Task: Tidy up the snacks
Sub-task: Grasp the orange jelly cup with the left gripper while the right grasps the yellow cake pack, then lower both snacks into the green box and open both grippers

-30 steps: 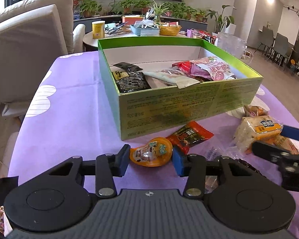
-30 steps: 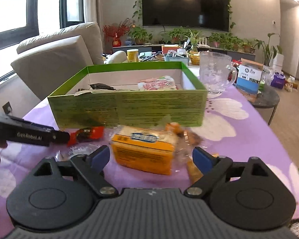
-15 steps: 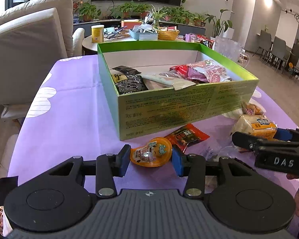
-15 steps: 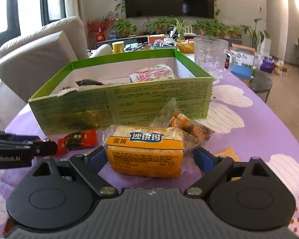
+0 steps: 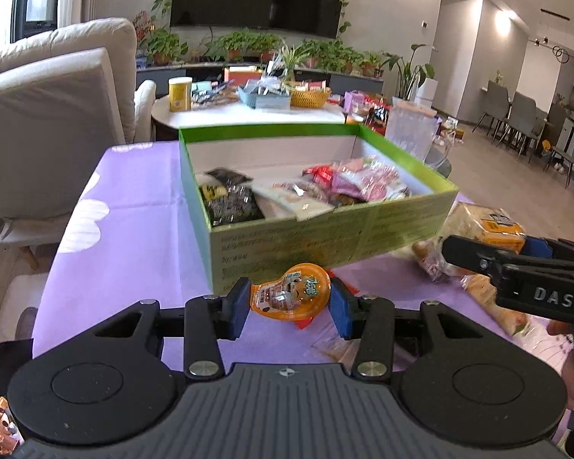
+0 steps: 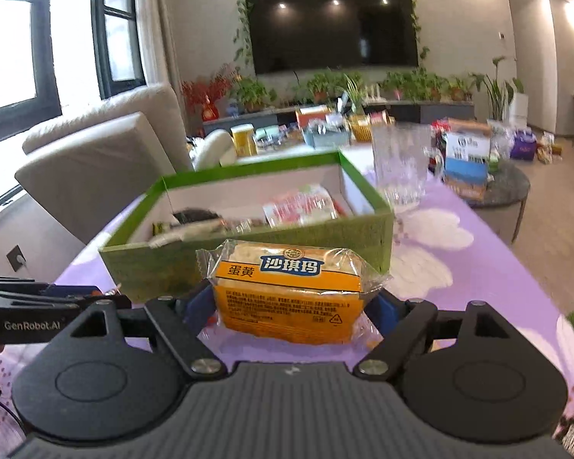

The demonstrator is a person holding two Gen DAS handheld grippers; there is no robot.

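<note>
Lifted off cloth: left tongs point(image 5: 290, 306) pinching jelly cup point(image 5: 290, 297) | right tongs point(image 6: 290, 308) pinching cake pack point(image 6: 291, 290)

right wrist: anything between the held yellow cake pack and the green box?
Nothing shows. In the right wrist view the yellow cake pack, gripped by the right gripper, overlaps the green box near wall directly; no other item appears between them.

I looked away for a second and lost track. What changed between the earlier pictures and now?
The right tongs closed on the yellow cake packet and lifted it off the table, toward the green box. The left tongs, already shut on the orange jelly cup, raised it closer to the box too. The box and the snacks inside stayed put.
</note>
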